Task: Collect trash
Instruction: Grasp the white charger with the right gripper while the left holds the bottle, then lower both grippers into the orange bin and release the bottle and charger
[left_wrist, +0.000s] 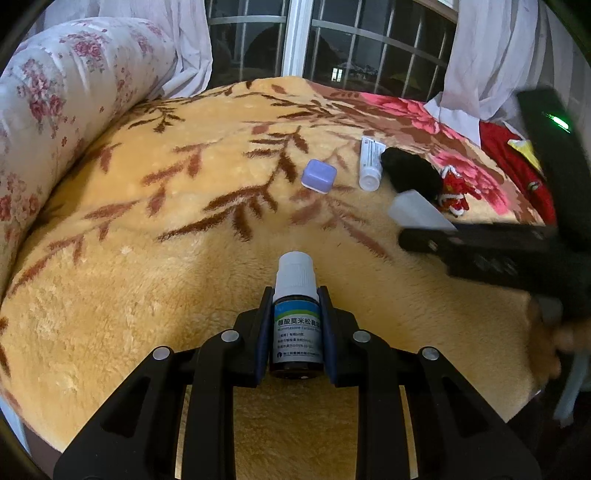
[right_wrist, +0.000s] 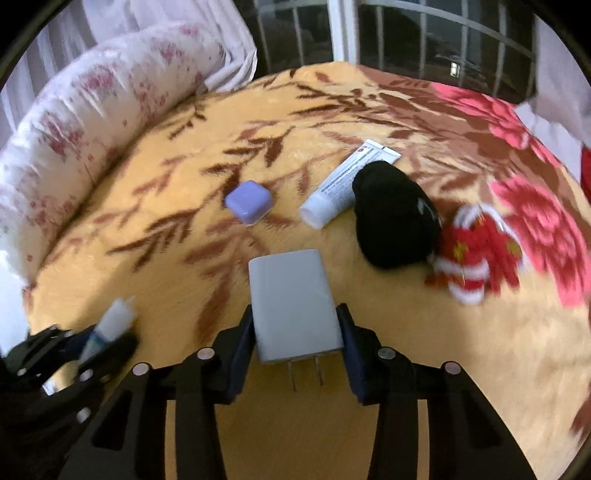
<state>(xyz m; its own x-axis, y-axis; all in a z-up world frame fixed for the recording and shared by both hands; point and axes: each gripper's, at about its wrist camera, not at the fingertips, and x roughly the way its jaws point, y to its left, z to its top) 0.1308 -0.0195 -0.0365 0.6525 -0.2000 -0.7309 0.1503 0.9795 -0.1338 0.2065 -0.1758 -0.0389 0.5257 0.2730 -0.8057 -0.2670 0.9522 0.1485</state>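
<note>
A: On the bed's fleecy yellow blanket (left_wrist: 155, 280), what does each hand have?

B: The left gripper (left_wrist: 295, 325) has its jaws closed on a small dark spray bottle (left_wrist: 295, 328), pads pressing the labelled body on both sides, white cap pointing forward. It is held above the blanket.

A: And the other hand?

B: The right gripper (right_wrist: 295, 332) has a white plug-in charger (right_wrist: 293, 306) between its jaws. The pads sit against the two long flat sides near the prong end, so I read it as gripped (the picture is blurred, so I judge rather than swear).

A: How will those handle?

B: The bottle looks small, stiff and light; its smooth round body could twist in the pads, so holding the label band low, as now, seems sound. If it is glass, it should not be dropped. The charger is a rigid, slick plastic block, probably a bit heavier; its flat sides are the right place to hold.

A: What remains on the blanket?

B: A lavender case (right_wrist: 248, 202), a white tube (right_wrist: 345, 184) touching a black bundle (right_wrist: 395, 218), and a red and white ornament (right_wrist: 476, 254) just beside the bundle. The tube is soft; take it mid-body.
</note>
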